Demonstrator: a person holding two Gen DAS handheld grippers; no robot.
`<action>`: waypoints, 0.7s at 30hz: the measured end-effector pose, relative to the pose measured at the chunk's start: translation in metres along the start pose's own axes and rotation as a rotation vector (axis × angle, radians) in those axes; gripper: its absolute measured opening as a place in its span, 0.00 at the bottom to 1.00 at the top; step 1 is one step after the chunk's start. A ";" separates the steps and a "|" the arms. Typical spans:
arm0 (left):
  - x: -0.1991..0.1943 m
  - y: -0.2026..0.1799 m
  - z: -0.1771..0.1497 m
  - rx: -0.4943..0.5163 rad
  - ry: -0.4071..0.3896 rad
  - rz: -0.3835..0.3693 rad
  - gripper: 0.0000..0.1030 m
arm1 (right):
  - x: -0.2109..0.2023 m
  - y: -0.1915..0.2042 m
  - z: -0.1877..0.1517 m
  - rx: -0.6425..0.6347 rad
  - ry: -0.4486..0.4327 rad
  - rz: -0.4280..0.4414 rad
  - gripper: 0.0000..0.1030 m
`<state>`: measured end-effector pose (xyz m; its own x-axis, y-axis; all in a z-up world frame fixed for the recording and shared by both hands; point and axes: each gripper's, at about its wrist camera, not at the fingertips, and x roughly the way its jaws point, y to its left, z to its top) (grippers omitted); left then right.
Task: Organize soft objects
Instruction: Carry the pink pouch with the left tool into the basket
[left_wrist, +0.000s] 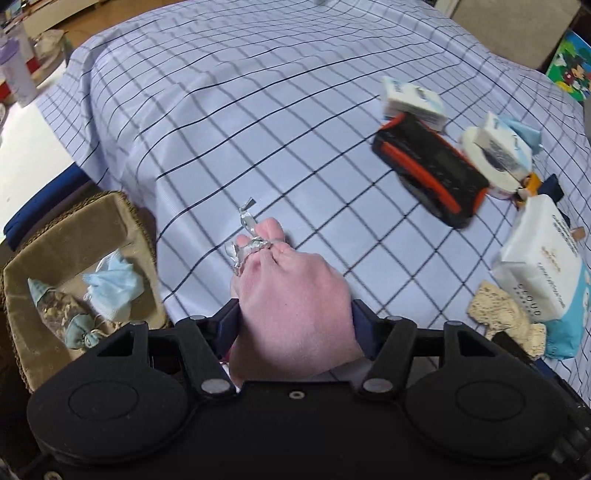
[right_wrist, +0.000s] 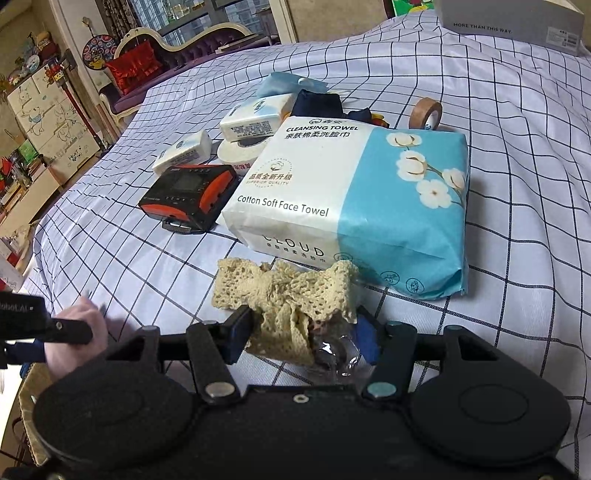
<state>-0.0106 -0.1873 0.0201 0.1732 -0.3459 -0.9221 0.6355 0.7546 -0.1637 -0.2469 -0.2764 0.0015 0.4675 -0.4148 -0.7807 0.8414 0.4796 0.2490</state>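
Observation:
My right gripper (right_wrist: 306, 332) is shut on a beige crocheted lace piece (right_wrist: 284, 291) with crinkled clear plastic under it, just in front of a large cotton face towel pack (right_wrist: 347, 199). The lace also shows at the right edge of the left wrist view (left_wrist: 506, 314). In the left wrist view a bare hand (left_wrist: 291, 291) lies between the fingers of my left gripper (left_wrist: 295, 317) and pinches a clear plastic scrap (left_wrist: 247, 236) on the checked cloth (left_wrist: 258, 110). A tan fabric basket (left_wrist: 74, 236) at the left holds a blue mask (left_wrist: 114, 288) and small pouches.
Behind the towel pack lie a black and orange device (right_wrist: 188, 195), small tissue packs (right_wrist: 184, 147), a white tape roll (right_wrist: 240, 147), a brown tape roll (right_wrist: 426, 112), dark blue cloth (right_wrist: 314, 103) and a blue mask (right_wrist: 280, 83). A grey box (right_wrist: 513, 26) stands far right.

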 end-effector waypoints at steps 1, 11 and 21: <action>0.001 0.002 0.000 -0.004 0.003 0.000 0.57 | 0.000 0.000 0.000 0.002 0.000 0.002 0.56; -0.002 0.021 -0.008 -0.027 -0.001 0.012 0.57 | -0.010 0.008 -0.003 -0.047 -0.043 0.096 0.56; -0.010 0.077 -0.016 -0.127 -0.015 0.065 0.57 | -0.013 0.027 -0.009 -0.152 -0.059 0.146 0.56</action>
<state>0.0246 -0.1162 0.0113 0.2230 -0.3013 -0.9271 0.5219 0.8401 -0.1475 -0.2325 -0.2514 0.0130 0.6005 -0.3749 -0.7063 0.7150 0.6473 0.2643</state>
